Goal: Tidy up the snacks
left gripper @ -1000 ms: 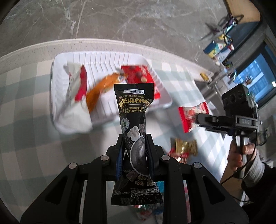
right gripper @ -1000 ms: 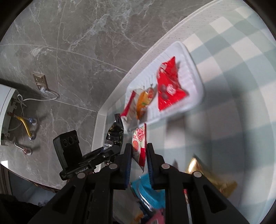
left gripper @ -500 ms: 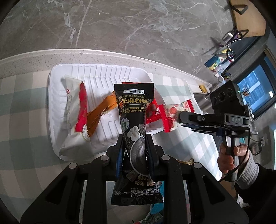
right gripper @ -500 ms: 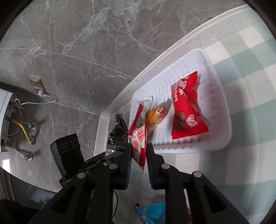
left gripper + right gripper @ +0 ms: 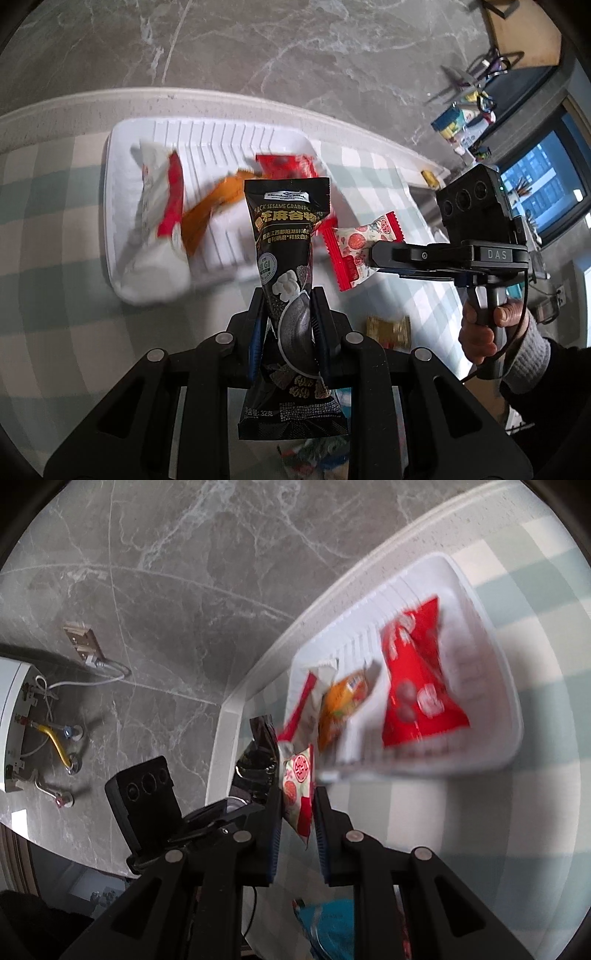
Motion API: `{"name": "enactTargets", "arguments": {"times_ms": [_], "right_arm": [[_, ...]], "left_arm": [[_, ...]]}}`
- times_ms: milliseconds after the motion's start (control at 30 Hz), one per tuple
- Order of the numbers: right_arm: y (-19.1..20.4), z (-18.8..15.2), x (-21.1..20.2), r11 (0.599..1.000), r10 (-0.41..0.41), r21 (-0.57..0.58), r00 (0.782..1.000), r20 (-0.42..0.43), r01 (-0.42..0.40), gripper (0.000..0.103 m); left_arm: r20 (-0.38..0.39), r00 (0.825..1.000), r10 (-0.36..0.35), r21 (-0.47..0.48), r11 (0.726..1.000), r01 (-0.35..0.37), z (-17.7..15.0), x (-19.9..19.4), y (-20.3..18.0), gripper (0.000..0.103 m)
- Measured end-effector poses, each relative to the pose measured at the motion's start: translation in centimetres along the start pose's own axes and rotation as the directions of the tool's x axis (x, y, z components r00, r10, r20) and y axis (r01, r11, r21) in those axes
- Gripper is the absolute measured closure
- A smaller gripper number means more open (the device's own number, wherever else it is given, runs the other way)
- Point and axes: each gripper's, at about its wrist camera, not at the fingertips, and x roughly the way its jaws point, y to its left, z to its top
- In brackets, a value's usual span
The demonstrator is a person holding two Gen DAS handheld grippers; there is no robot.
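Checked cloth (image 5: pixel 55 206) carries the white tray (image 5: pixel 122 122) far left. Left gripper (image 5: pixel 288 314) clamps the black sachet (image 5: pixel 286 229); right gripper (image 5: pixel 297 805) pinches the red-white packet (image 5: pixel 299 775). Best lower each flat into bare tray ribs before letting go.

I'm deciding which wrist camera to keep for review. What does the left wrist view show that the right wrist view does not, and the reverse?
Only the left wrist view: a gold packet on the checked cloth, and the hand holding the right gripper.

Only the right wrist view: a blue packet low in frame, and a wall socket.

Both: the white tray with its snacks, the black sesame packet clamped in the left gripper, and the red-and-white packet clamped in the right.
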Motion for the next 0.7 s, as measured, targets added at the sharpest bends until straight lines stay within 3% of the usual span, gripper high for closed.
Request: {"name": "enactTargets", "arguments": {"times_ms": [233,367,467,533,700], "right_arm": [[-2.8,-3.9,-0.4,0.996,-0.070,0.049,0.997,-0.032,0.072,0.083],[-3.2,-5.6,-0.5,0.985,-0.172,0.000,0.983,-0.067,0.172,0.082],[-2.8,-6.5,-0.8,0.970,-0.242,-0.054,0.967,-0.084,0.238,0.073],[-2.4,-6.9,-1.4,0.956,-0.288,-0.084,0.954,-0.079,0.281,0.059],[-0.7,-7.1,-3.2,0.913,-0.379,-0.172,0.925,-0.022,0.370,0.057]], "left_arm": [[-0.082,0.995,0.052,-0.004,0.999,-0.053,-4.3,0.9,0.4,0.082],[-0.136,0.984,0.112,0.044,0.993,-0.107,-6.4,1.8,-0.2,0.081],[-0.177,0.968,0.179,0.100,0.981,-0.163,-7.7,2.6,-0.8,0.081],[-0.194,0.959,0.208,0.129,0.974,-0.185,-8.4,2.7,-1.1,0.080],[-0.191,0.953,0.236,0.161,0.965,-0.207,-9.0,1.8,-1.4,0.080]]}}
